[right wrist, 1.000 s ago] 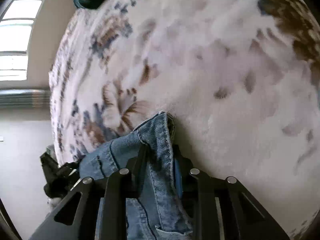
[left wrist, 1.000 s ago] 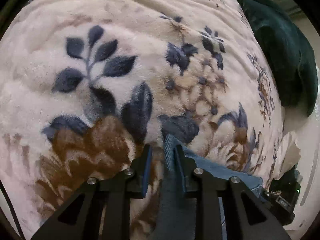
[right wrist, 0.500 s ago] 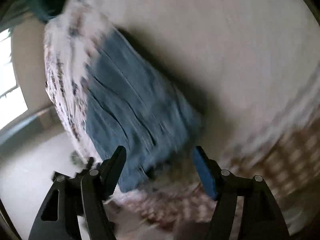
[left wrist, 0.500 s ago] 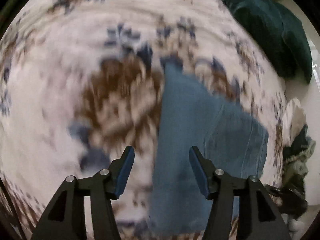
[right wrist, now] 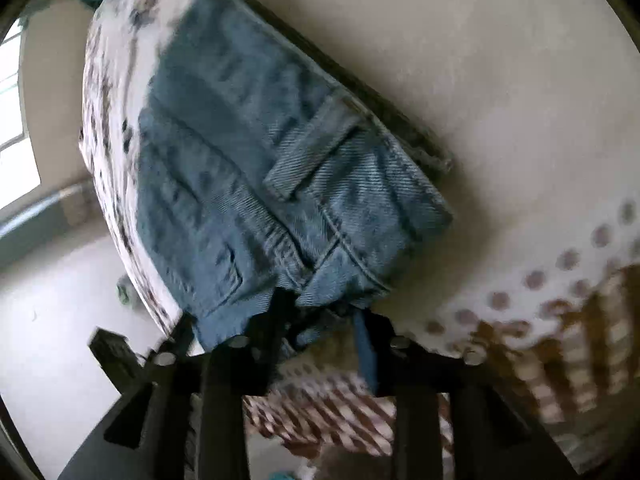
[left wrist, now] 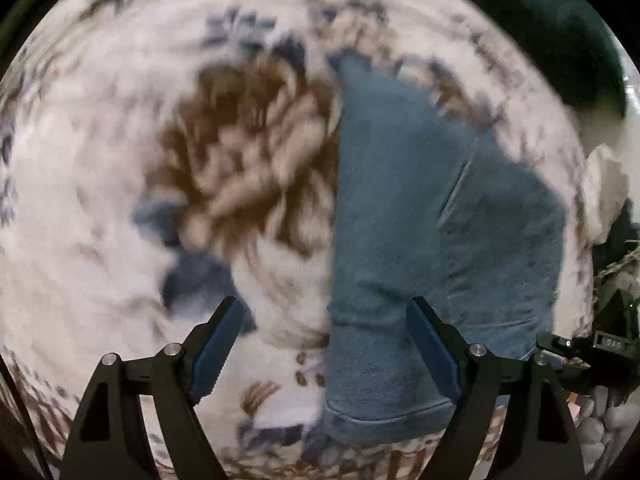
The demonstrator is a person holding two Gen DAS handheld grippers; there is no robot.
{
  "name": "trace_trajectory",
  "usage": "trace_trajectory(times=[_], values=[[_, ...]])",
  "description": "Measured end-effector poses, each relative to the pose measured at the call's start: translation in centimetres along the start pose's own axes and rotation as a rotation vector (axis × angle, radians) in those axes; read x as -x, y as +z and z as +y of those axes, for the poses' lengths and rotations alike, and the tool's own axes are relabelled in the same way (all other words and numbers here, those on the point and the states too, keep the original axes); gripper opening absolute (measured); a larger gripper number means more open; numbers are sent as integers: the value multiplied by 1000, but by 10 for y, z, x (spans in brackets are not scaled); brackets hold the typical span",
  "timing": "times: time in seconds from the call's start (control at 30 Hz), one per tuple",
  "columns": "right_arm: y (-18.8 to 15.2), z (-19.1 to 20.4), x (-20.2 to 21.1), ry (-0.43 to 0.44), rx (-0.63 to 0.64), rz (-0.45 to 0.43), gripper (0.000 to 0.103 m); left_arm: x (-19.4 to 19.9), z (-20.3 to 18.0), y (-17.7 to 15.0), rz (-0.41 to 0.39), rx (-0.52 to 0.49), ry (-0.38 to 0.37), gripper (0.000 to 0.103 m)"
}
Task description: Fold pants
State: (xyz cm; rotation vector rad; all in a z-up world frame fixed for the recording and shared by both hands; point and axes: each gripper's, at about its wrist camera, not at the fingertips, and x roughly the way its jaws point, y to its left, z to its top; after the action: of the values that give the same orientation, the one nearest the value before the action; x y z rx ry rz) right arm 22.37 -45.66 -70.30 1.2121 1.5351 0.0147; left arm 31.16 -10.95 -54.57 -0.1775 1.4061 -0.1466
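Denim pants (left wrist: 420,208) landmark. Left gripper (left wrist: 326,344) above pants' near end, jaws just opened wide, nothing held; hem lies under right finger, clear of pads. Right gripper (right wrist: 320,320) at pants' waistband corner, jaws part open, just closing, denim bunched between; clamped or not, cannot tell. Pants' long axis runs away from left gripper. Pants folded, faded blue, on floral blanket (left wrist: 100,200).
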Motion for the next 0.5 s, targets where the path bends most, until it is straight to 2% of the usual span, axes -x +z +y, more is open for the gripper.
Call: trace_trajectory(times=[0.03,0.07,0.13,0.27,0.37,0.4,0.43,0.47,0.5], values=[[1,7,13,-33,41,-16,65,9,0,8,-30,7,-17,85],[3,15,26,-45,83,-39,72,15,2,18,-55,24,-41,85],[15,32,46,-48,144,-81,73,15,4,38,-77,53,-88,85],[73,69,63,-64,264,-187,76,-15,6,95,-97,85,-126,85],[129,83,45,-46,274,-170,76,-46,1,124,-50,70,-137,85],[140,85,36,-14,273,-145,74,-54,0,130,-36,58,-135,85],[151,86,26,22,266,-113,59,-60,-2,133,-26,42,-129,85],[155,92,17,10,284,-93,28,-63,-3,135,-20,31,-121,85],[154,98,12,17,314,-90,28,-64,-5,135,-14,16,-118,85]])
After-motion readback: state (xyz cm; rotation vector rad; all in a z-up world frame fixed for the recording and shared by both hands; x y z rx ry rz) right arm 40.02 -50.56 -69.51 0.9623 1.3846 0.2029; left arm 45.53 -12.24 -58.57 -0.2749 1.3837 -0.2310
